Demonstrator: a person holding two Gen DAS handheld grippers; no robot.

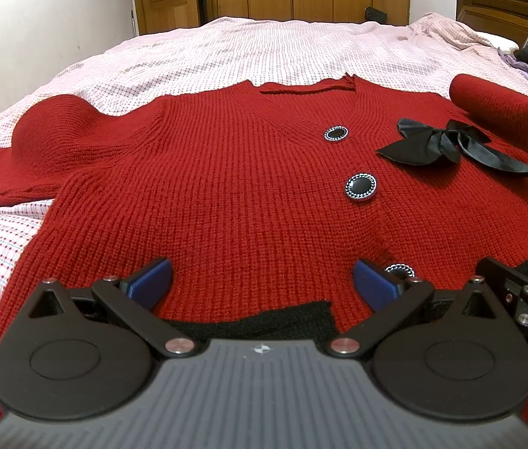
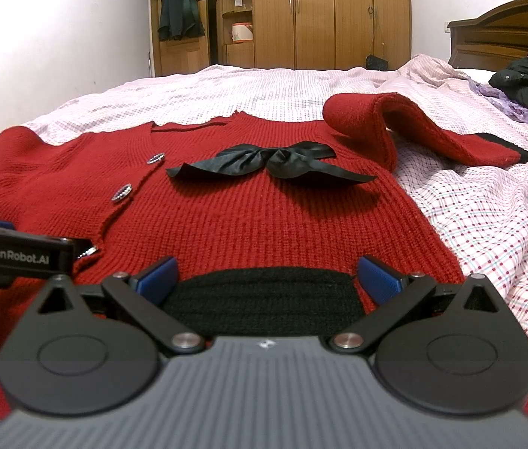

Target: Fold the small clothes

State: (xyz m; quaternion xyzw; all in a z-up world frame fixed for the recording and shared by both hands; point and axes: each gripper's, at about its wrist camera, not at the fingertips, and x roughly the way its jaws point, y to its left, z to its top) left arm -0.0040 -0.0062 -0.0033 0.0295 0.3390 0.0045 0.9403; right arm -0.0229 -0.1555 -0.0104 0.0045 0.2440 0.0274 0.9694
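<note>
Bed: we work on a checked sheet [image 1: 226, 52] that covers the whole bed, rumpled toward the headboard [image 2: 507, 37].
Cardigan: the red cardigan [image 1: 226, 187] lies front-up and flat across the sheet, its black hem [image 2: 264, 295] nearest us and the neckline away from us.
Sleeves: the sleeve on the left [image 1: 39, 142] is humped up, not flat; the sleeve on the right [image 2: 413, 127] is bent over itself with its black cuff on the sheet.
Left gripper: our left gripper [image 1: 262, 280] hangs wide open at the hem near the button line, holding nothing.
Right gripper: our right gripper [image 2: 267, 277] is just as wide open, its jaws either side of the black hem, holding nothing.
Bow: a black ribbon bow [image 2: 271, 164] sits loose on the chest.
Buttons: the buttons [image 1: 361, 186] run down the closed front.
Risk, sleeves: if we fold the body from the hem now, we judge the humped sleeves will bunch inside and leave a lumpy, crooked fold.
Risk, grip: a pinch that catches only the top knit layer would pull the front off the back.
Risk, bow: a jaw could snag the ribbon or crush it under the fold.
</note>
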